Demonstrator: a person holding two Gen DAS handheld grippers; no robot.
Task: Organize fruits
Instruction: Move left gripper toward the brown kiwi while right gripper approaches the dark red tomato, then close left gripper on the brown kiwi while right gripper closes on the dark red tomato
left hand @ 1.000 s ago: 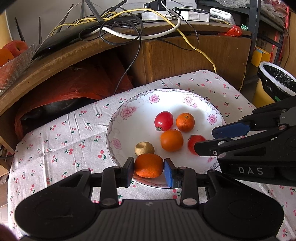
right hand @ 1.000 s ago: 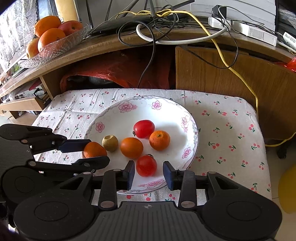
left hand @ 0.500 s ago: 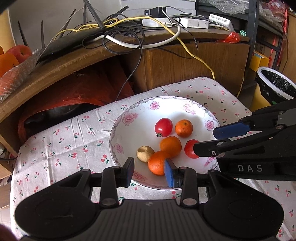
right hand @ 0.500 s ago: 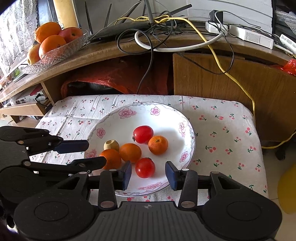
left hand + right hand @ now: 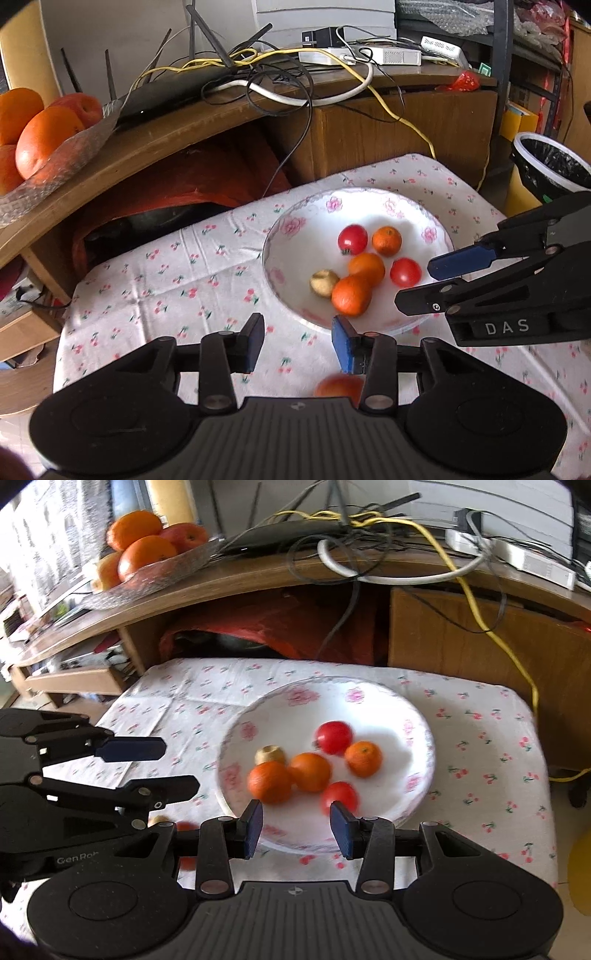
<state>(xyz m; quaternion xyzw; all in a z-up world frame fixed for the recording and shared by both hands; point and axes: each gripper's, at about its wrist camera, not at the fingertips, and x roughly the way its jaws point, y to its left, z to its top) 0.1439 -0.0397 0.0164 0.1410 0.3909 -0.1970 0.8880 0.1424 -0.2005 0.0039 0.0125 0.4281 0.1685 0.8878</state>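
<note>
Six fruits (three oranges, two tomatoes, one pale fruit, all round, no long axis) are clustered in the plate on the counter. The left tool and right tool are held apart, empty.

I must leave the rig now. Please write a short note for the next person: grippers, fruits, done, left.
Left gripper: open, empty, over the cloth beside the plate.
Right gripper: open, empty, at the plate's near rim.
On the plate: three oranges, two tomatoes, one small tan fruit.
Left: some fruit lies on the cloth near the left gripper, blurred; likely goes next.
</note>
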